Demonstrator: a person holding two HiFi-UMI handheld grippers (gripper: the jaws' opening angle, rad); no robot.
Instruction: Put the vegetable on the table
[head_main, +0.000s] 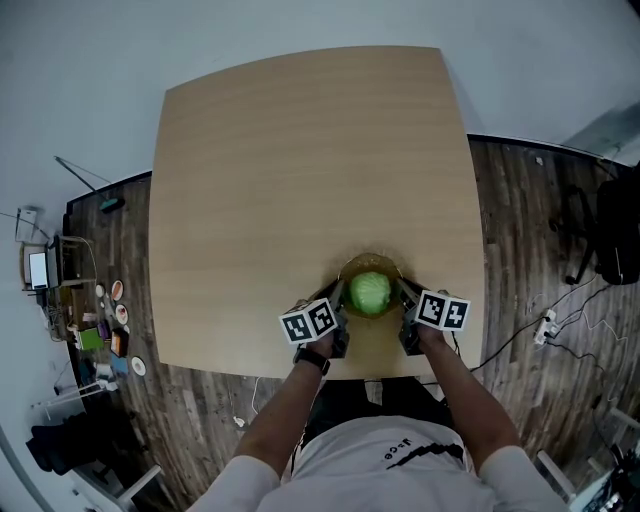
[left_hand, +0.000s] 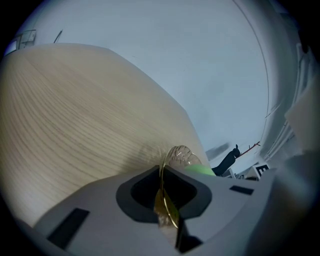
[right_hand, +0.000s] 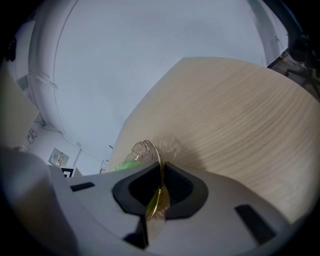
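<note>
A green leafy vegetable (head_main: 370, 293) lies in a clear glass bowl (head_main: 371, 262) with a gold rim, over the near edge of the light wooden table (head_main: 300, 150). My left gripper (head_main: 338, 303) is shut on the bowl's left rim and my right gripper (head_main: 405, 298) on its right rim. In the left gripper view the gold rim (left_hand: 172, 155) runs between the closed jaws of the left gripper (left_hand: 168, 214), with a sliver of the green vegetable (left_hand: 201, 169) behind. The right gripper view shows the same: the rim (right_hand: 146, 149) pinched in the right gripper (right_hand: 155, 205), and the vegetable (right_hand: 125, 164) to the left.
The tabletop beyond the bowl is bare wood. On the dark plank floor, small items (head_main: 105, 330) are piled at the left, a black chair (head_main: 610, 235) stands at the right, and cables with a power strip (head_main: 545, 325) lie near it.
</note>
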